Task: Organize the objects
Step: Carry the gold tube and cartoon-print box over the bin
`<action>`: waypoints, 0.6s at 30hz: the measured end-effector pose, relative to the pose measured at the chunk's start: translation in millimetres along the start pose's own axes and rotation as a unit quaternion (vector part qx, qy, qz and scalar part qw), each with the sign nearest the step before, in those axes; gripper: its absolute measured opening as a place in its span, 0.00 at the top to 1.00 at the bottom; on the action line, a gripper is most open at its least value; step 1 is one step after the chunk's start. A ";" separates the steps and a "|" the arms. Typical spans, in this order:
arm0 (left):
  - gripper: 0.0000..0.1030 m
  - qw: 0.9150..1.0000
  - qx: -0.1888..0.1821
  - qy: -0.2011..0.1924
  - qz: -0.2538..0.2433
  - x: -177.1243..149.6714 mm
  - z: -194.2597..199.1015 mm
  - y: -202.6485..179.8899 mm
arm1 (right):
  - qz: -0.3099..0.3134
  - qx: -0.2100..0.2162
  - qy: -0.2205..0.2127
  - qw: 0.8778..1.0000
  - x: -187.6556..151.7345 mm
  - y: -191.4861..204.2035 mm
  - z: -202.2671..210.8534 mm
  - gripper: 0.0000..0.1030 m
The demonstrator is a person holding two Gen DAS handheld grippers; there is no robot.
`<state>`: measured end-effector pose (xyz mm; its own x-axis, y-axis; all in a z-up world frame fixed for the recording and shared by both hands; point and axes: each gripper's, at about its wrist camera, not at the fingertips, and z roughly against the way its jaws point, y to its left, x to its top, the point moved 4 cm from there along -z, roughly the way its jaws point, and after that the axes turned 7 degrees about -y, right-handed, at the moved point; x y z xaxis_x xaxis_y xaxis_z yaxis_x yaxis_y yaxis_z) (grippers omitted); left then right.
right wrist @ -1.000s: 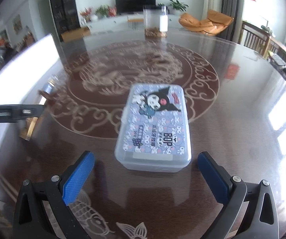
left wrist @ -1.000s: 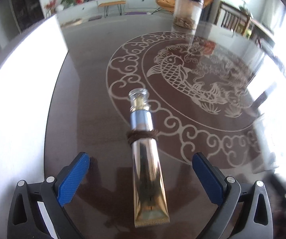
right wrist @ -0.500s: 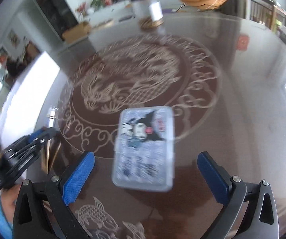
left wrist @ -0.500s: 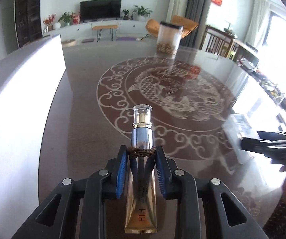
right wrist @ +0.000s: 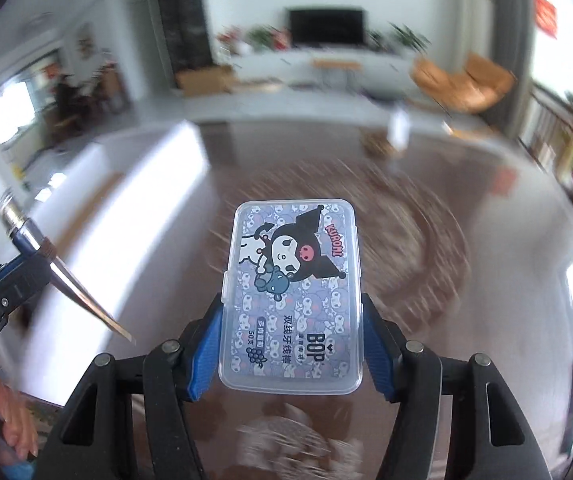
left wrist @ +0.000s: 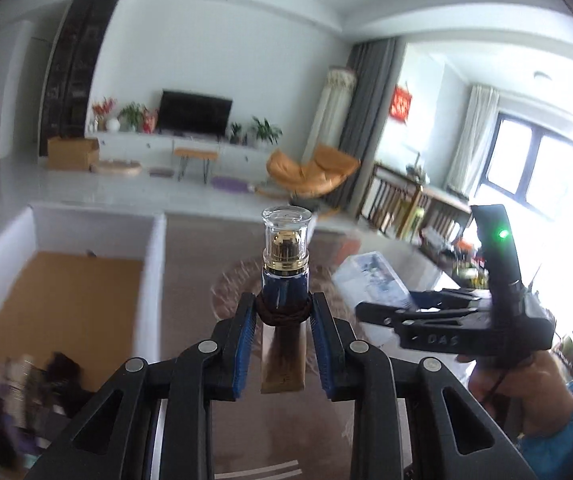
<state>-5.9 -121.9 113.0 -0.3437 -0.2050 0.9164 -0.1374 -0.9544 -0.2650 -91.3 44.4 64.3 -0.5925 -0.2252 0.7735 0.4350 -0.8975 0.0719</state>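
Note:
My left gripper [left wrist: 282,314] is shut on a gold cosmetic tube [left wrist: 286,240] with a clear cap and a brown band, held up above the dark patterned table [left wrist: 190,280]. In the right wrist view the same tube [right wrist: 74,292] slants in the air at the left, in the left gripper [right wrist: 22,276]. My right gripper [right wrist: 292,310] is closing, and its blue pads press the long sides of a clear plastic floss-pick box [right wrist: 298,248] with a cartoon label. The box is off the table. From the left wrist, the right gripper [left wrist: 442,320] and box [left wrist: 370,280] are at the right.
A white open bin [left wrist: 154,280] with a tan floor stands at the table's left; several dark blurred items [left wrist: 26,380] lie in its near corner. A clear jar [right wrist: 398,128] stands at the table's far side. A hand [left wrist: 526,392] holds the right gripper.
The left gripper shut on the tube and lifted it, tilting up toward the room. The right gripper narrowed from wide open onto the box and raised it off the table.

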 end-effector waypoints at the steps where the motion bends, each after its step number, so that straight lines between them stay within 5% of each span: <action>1: 0.73 1.000 0.008 -0.012 0.001 11.0 15.2 8.7 | 0.007 0.013 -0.006 1.000 7.7 13.9 3.1 0.40; 4: 0.73 0.999 0.051 -0.015 -0.006 31.1 47.3 40.0 | 0.020 0.092 -0.014 0.995 37.1 73.6 6.0 0.40; 8: 0.73 0.992 0.122 0.043 0.009 21.2 56.4 99.2 | 0.037 0.190 0.019 0.981 42.1 157.1 -15.3 0.40; 14: 0.70 0.959 0.212 0.171 0.074 -28.8 23.8 200.6 | 0.095 0.212 0.096 0.968 15.3 246.9 -84.3 0.39; 18: 0.36 0.941 0.264 0.199 0.078 -40.9 14.7 233.7 | 0.121 0.198 0.149 0.961 -5.0 263.2 -124.8 0.37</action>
<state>-10.3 -339.7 18.1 -0.6561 -0.3535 0.6668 0.3877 -0.9159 -0.1041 -58.6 -238.0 0.8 -0.5840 -0.5598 0.5879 0.7732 -0.6042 0.1927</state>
